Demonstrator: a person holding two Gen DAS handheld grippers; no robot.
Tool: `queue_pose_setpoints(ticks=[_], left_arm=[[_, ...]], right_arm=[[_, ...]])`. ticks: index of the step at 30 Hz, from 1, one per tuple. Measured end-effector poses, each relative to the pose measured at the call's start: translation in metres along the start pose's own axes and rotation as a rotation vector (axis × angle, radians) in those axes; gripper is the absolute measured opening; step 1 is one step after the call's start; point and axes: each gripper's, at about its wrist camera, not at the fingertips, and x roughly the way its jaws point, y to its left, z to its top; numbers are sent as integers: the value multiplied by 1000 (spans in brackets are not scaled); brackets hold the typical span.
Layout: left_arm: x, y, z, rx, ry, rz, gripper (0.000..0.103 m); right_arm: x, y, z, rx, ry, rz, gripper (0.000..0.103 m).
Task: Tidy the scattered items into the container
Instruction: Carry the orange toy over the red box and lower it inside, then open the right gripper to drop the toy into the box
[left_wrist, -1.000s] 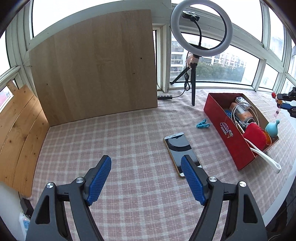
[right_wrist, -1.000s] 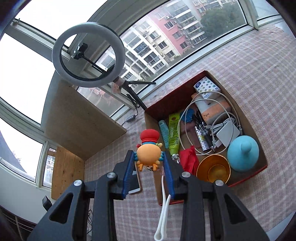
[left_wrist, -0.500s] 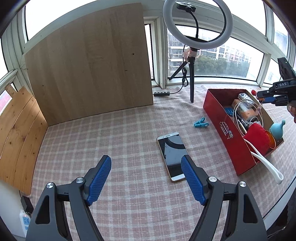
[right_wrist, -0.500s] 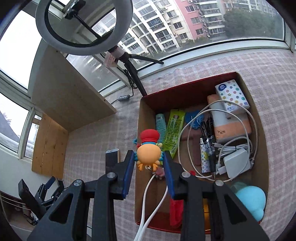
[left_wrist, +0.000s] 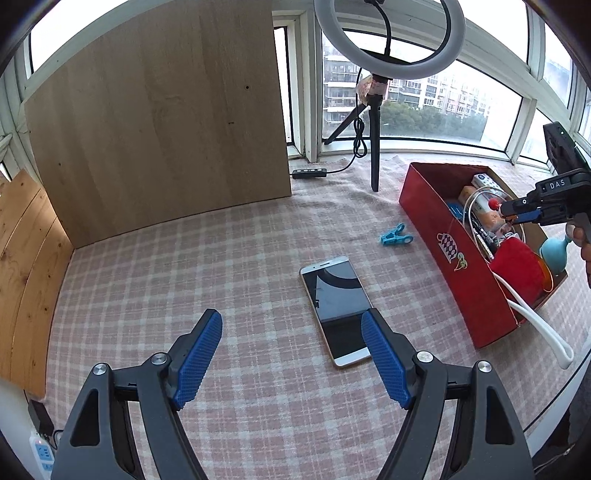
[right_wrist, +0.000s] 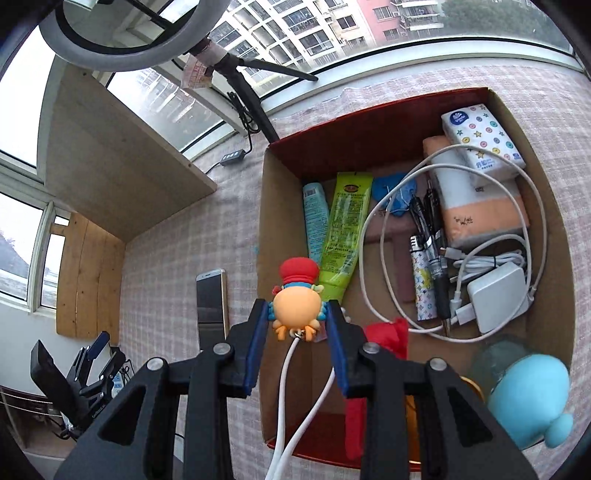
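My right gripper (right_wrist: 297, 314) is shut on a small orange toy figure with a red cap (right_wrist: 297, 301), held above the near left part of the red cardboard box (right_wrist: 266, 206). The box holds tubes, pens, a white charger with cable (right_wrist: 496, 295), tissue packs and a blue round toy (right_wrist: 528, 398). My left gripper (left_wrist: 291, 354) is open over the checked cloth, its right finger beside a gold phone (left_wrist: 334, 308) lying flat. A blue clothes peg (left_wrist: 395, 235) lies between the phone and the box (left_wrist: 454, 258). In the left wrist view the right gripper (left_wrist: 517, 216) hangs over the box.
A ring light on a tripod (left_wrist: 375, 122) stands behind the box, its cable and switch (left_wrist: 309, 172) on the cloth. A large wooden board (left_wrist: 159, 110) leans at the back left. A white loop (left_wrist: 543, 332) hangs over the box's near end. The table edge runs on the right.
My right gripper has carried the toy down and over the box, which now fills its view. My left gripper has shifted so the phone lies closer to its right finger.
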Motion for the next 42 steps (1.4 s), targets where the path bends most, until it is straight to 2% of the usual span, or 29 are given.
queue_pose_setpoints(ticks=[8, 17, 25, 31, 37, 42], left_arm=[[-2, 2, -3, -1, -5, -18, 76], [-11, 10, -5, -19, -29, -11, 76], [-15, 11, -6, -19, -40, -10, 76], [-16, 14, -8, -25, -46, -6, 76], [-13, 19, -10, -39, -47, -11, 76], [-12, 23, -12, -50, -53, -19, 76]], right_arm=[[27, 4, -27, 21, 85, 13, 31], [36, 2, -36, 13, 85, -11, 31], [31, 15, -42, -31, 87, -31, 31], [17, 20, -36, -22, 39, -21, 31], [-14, 43, -23, -58, -80, -5, 31], [-24, 74, -30, -29, -159, 45, 31]])
